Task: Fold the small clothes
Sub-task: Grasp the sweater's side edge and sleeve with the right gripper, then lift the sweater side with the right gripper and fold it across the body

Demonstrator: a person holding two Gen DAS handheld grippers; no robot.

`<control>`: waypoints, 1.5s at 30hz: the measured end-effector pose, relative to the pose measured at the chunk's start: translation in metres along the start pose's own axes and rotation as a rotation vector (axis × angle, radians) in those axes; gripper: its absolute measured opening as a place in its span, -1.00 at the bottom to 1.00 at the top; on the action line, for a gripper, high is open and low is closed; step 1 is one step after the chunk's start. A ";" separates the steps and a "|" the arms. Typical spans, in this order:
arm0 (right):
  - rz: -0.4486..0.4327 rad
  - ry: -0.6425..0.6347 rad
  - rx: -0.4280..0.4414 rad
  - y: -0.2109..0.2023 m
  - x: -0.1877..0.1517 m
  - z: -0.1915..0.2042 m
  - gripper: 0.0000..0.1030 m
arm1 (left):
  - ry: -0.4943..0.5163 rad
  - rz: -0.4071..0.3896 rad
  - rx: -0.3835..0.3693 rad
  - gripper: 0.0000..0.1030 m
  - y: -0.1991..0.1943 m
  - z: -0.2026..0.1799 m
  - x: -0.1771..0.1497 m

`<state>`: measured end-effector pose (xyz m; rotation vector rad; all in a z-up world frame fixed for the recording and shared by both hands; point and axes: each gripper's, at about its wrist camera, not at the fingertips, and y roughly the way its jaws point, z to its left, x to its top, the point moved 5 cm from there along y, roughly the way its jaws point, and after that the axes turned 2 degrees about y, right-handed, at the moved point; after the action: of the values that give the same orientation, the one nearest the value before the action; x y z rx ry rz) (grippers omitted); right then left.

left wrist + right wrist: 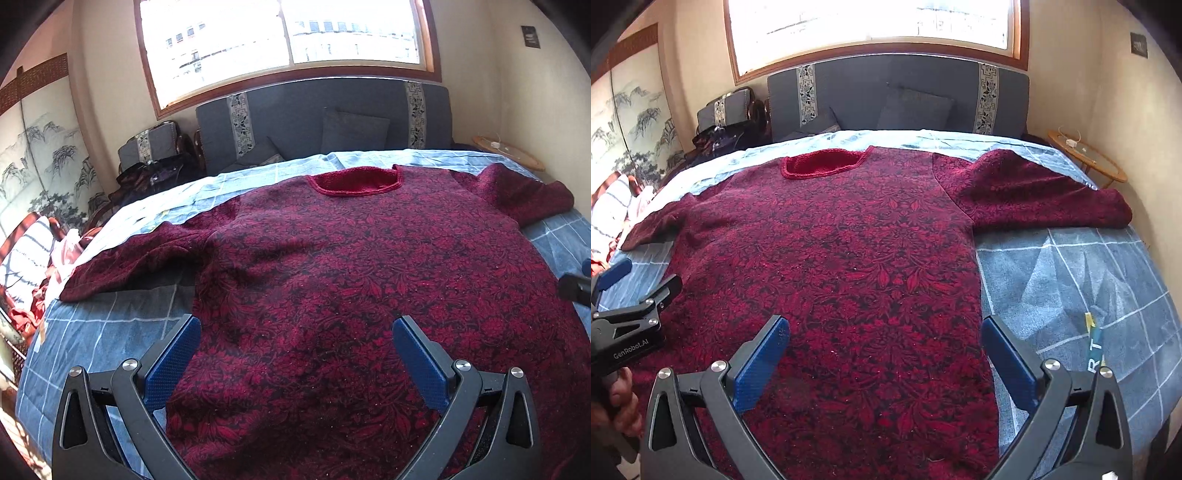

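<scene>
A dark red floral sweater (351, 266) lies flat on the bed, collar (354, 181) far, both sleeves spread out sideways. It also shows in the right wrist view (831, 258). My left gripper (295, 328) is open and empty above the sweater's lower left part. My right gripper (884, 328) is open and empty above the lower right part, its right finger near the sweater's side edge. The left gripper also shows at the left of the right wrist view (639, 280), open.
The sweater rests on a blue checked blanket (1071, 280) covering the bed. A grey headboard (314, 114) with cushions stands at the far end under a window. A round wooden side table (1086, 158) is at the far right. Clothes lie piled at the left (37, 280).
</scene>
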<state>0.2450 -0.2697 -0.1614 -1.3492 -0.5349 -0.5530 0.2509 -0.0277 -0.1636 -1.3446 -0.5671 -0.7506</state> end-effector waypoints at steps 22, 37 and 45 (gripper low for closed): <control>-0.328 1.044 0.319 0.060 0.055 -0.358 0.18 | 0.005 0.036 -0.099 1.00 0.023 -0.007 -0.021; -0.257 1.040 0.136 0.108 0.104 -0.408 0.05 | -0.011 0.052 -0.080 1.00 0.026 -0.004 -0.022; -0.237 1.019 0.048 0.107 0.104 -0.404 -0.85 | -0.027 0.050 -0.081 1.00 0.026 -0.001 -0.021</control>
<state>0.4101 -0.6610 -0.2314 -0.8004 0.1408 -1.2980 0.2567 -0.0241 -0.1963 -1.4410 -0.5273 -0.7220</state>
